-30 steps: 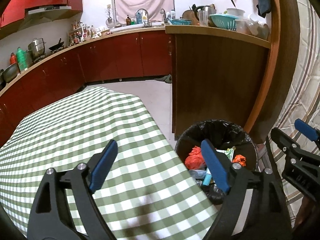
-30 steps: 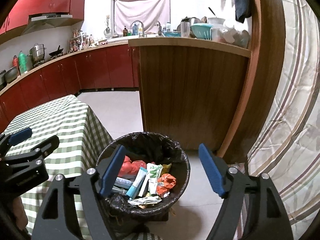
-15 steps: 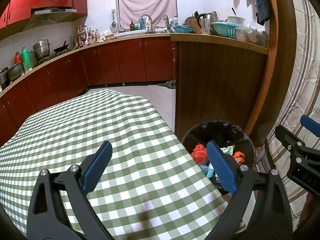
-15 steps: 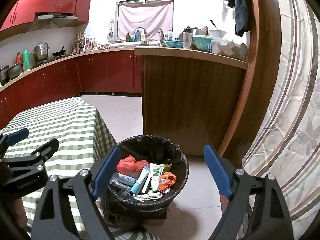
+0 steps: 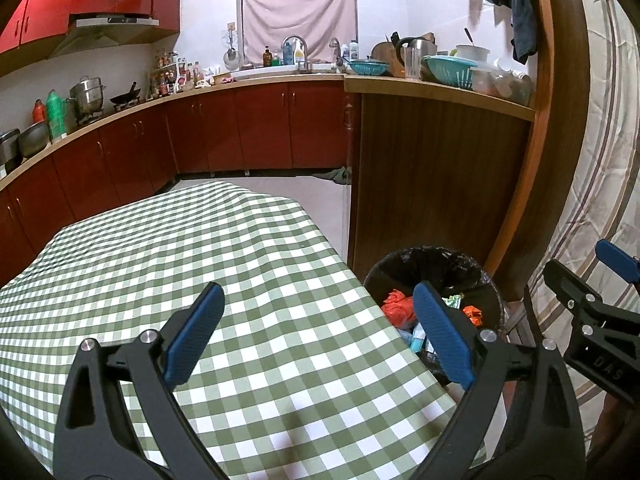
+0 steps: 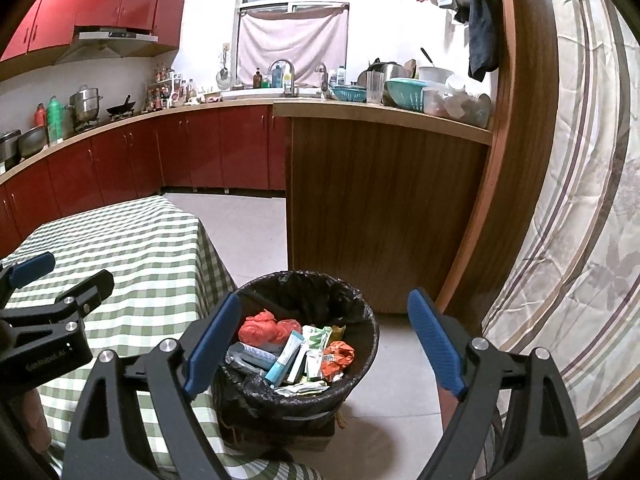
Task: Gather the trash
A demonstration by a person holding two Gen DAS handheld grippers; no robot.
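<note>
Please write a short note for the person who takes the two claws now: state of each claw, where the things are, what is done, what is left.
Left claw: open, empty, above the checked table.
Right claw: open, empty, above the trash bin.
Bin stands on the floor beside the table; it holds red wrappers, tubes and packets.
Done: no trash seen on the table.
Left: probably nothing; check the areas out of view.

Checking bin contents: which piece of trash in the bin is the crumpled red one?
The red plastic bag, bunched at the bin's table-side rim; the orange wrapper lies opposite, past the blue tube.
</note>
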